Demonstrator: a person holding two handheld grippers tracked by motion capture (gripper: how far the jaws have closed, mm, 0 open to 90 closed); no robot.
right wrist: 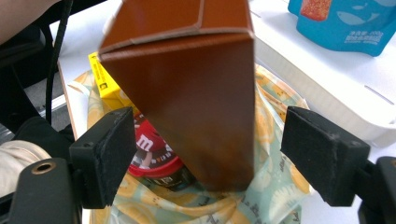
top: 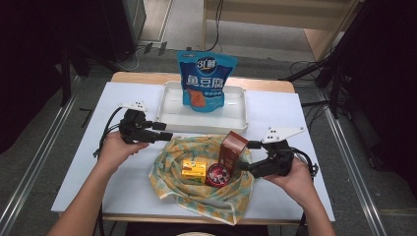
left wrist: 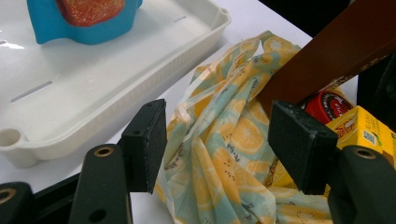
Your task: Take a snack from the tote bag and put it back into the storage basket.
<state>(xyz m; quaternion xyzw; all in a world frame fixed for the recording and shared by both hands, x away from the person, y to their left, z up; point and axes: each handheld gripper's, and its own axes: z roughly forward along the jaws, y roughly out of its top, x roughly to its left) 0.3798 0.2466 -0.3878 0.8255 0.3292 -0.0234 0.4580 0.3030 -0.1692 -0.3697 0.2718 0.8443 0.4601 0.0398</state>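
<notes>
A lemon-print cloth bag (top: 168,169) lies open at the table's front centre. In it are a yellow box (top: 193,169), a round red tin (top: 218,175) and a tilted brown box (top: 232,146). My right gripper (top: 247,156) is open, and its jaws stand on either side of the brown box (right wrist: 187,84) without touching it. The red tin (right wrist: 152,149) and yellow box (right wrist: 105,84) lie behind it. My left gripper (top: 163,131) is open at the bag's upper left edge. The cloth (left wrist: 224,182) runs between its jaws.
A white tray (top: 169,105) sits at the back centre, and a blue snack pouch (top: 205,81) stands in it. The tray's rim (left wrist: 93,121) is close to my left gripper. Bare white tabletop (top: 88,167) lies to the left and right of the cloth.
</notes>
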